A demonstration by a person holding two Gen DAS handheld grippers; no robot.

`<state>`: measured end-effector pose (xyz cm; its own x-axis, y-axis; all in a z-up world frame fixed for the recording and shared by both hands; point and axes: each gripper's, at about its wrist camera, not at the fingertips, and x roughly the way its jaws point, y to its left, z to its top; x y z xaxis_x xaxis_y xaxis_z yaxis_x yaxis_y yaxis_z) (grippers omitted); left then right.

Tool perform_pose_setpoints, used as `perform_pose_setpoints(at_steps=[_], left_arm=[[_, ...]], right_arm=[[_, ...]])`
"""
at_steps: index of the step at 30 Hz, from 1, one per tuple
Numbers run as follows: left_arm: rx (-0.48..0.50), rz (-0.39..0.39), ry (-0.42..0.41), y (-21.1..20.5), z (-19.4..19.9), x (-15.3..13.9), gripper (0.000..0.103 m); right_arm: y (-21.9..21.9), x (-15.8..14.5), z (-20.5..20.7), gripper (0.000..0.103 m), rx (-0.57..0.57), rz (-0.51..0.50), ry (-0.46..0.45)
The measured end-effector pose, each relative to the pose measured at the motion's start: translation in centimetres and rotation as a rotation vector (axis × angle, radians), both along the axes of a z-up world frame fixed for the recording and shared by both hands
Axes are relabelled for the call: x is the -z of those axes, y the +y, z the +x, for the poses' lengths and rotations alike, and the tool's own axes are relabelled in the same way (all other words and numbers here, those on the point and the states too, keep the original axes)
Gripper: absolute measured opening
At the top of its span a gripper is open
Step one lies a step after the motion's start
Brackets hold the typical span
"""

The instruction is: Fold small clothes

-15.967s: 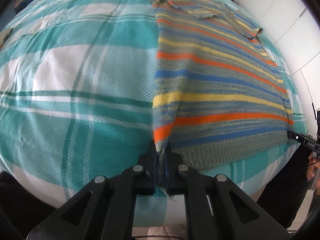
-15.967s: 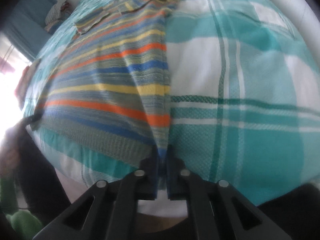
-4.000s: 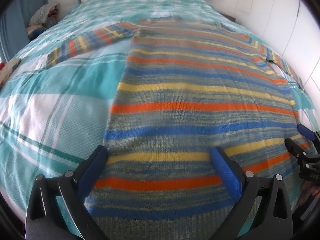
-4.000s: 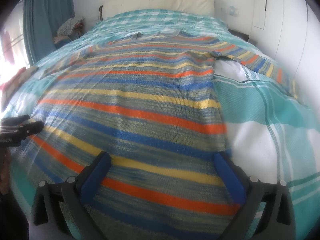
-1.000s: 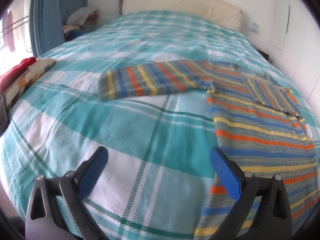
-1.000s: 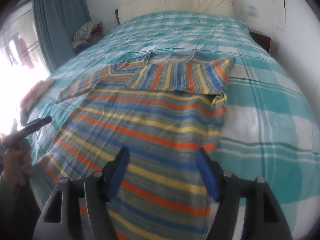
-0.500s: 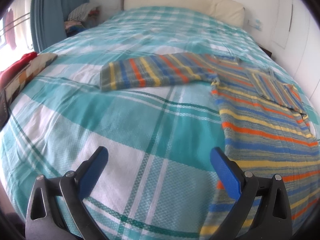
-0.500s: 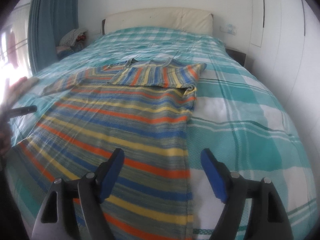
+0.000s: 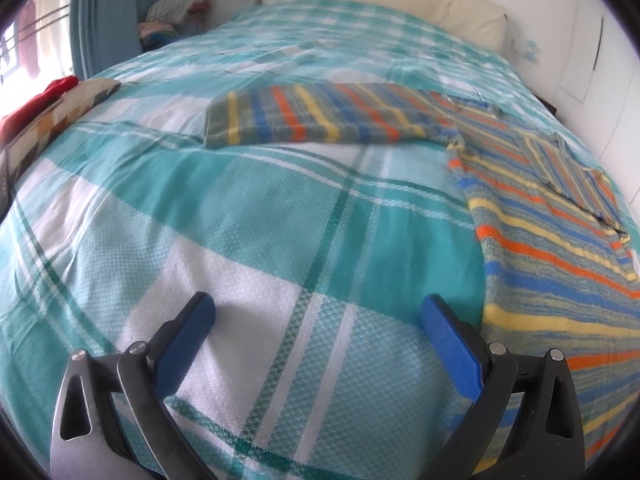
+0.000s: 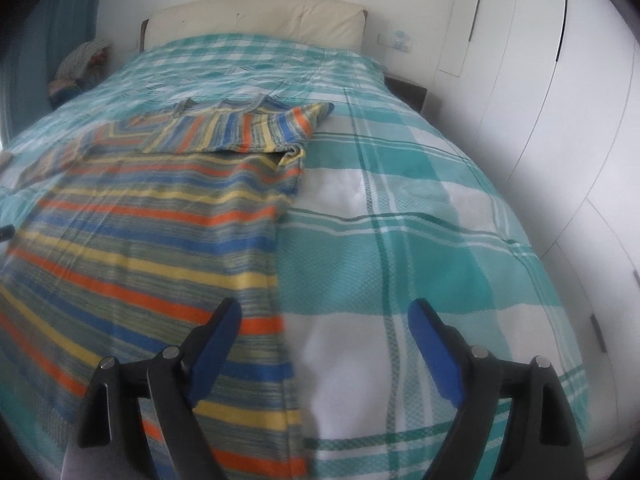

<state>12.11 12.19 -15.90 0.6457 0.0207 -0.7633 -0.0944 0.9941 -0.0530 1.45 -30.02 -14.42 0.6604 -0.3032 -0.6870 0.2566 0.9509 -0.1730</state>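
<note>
While one striped sweater (image 10: 152,216) lies flat on the bed (image 9: 248,208), both grippers hang above it holding nothing. Count: one sweater, two grippers, one bed. Sweater's right sleeve (image 10: 240,128) is folded across the chest; left sleeve (image 9: 320,114) is stretched straight out sideways on the plaid cover.

Left gripper (image 9: 318,318): jaws wide apart, over bare cover, sweater's side edge just beside its right finger. Right gripper (image 10: 324,316): jaws wide apart, straddling the sweater's right side edge, left finger over the stripes, right finger over the cover.

Versus 4 s ago: sweater then lay with both sleeves out and both grippers centred over the hem; right sleeve has since been folded in. Versus 0.5 s ago: left view has shifted slightly closer to the cover, right view has swung right so the sweater edge sits between its fingers.

Around: cream headboard (image 10: 256,20) at the far end, white wardrobe doors (image 10: 560,92) to the right, blue curtain (image 9: 104,12) and a clothes pile (image 9: 176,12) far left, patchwork cushion (image 9: 52,120) at the bed's left edge. Nothing lies on the left sleeve.
</note>
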Motion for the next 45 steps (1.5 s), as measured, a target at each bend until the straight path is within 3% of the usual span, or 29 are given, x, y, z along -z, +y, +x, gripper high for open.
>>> perform_pose_setpoints(at_steps=[6,36,38,40,45], left_arm=[[0.001,-0.024,0.002,0.4,0.1,0.1,0.102],[0.002,-0.026,0.018,0.6,0.2,0.3,0.102],[0.024,-0.060,0.038,0.9,0.2,-0.4,0.102],[0.059,-0.156,0.019,2.4,0.6,-2.1,0.102],[-0.045,-0.273,-0.033,8.9,5.4,-6.3,0.102]], right_arm=[[-0.4,0.3,-0.1,0.085,0.033,-0.022,0.039],[-0.8,0.1,-0.3,0.085,0.074,-0.055,0.041],[-0.8,0.0,-0.3,0.085,0.070,-0.047,0.038],[-0.9,-0.2,-0.4,0.085,0.066,-0.033,0.022],[-1.0,-0.4,-0.3,0.085,0.055,-0.007,0.003]])
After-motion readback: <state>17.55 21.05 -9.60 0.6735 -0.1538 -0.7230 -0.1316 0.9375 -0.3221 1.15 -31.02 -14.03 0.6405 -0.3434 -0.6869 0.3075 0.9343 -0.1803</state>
